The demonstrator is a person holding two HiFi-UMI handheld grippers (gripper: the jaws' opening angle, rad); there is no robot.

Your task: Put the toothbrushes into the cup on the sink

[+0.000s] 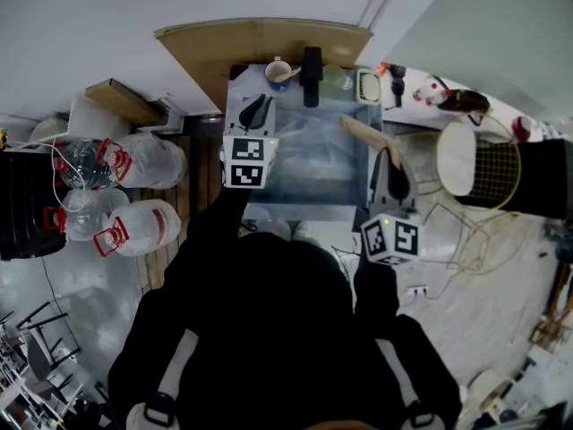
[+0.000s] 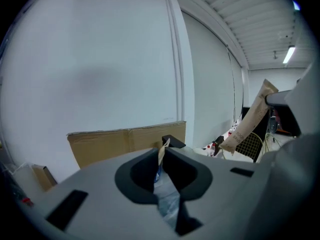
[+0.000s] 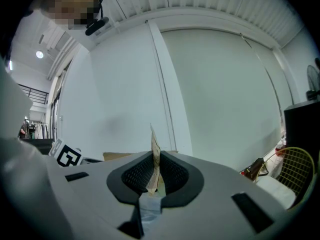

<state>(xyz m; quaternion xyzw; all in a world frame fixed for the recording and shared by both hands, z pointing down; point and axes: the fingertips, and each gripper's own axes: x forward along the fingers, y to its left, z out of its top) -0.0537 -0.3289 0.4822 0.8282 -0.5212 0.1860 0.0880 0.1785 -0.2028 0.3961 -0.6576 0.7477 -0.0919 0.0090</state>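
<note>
sink (image 1: 309,173): brushed stainless steel, dull sheen. tap (image 1: 312,74): matt black. cup (image 1: 277,70): glossy white, glazed look, blue inside. cardboard sheet (image 1: 264,41) behind the sink: raw brown, matt. toothbrush (image 3: 154,139) in right gripper (image 3: 156,169): tan kraft-paper wrap, creased, matt. right gripper and left gripper (image 2: 161,159): smooth matt grey plastic shells, black pads (image 3: 135,176) with a fine dimpled, rubbery texture. water jugs (image 1: 143,227): clear glossy plastic, red handles. wire basket (image 1: 497,173): thin yellowish metal mesh.
</note>
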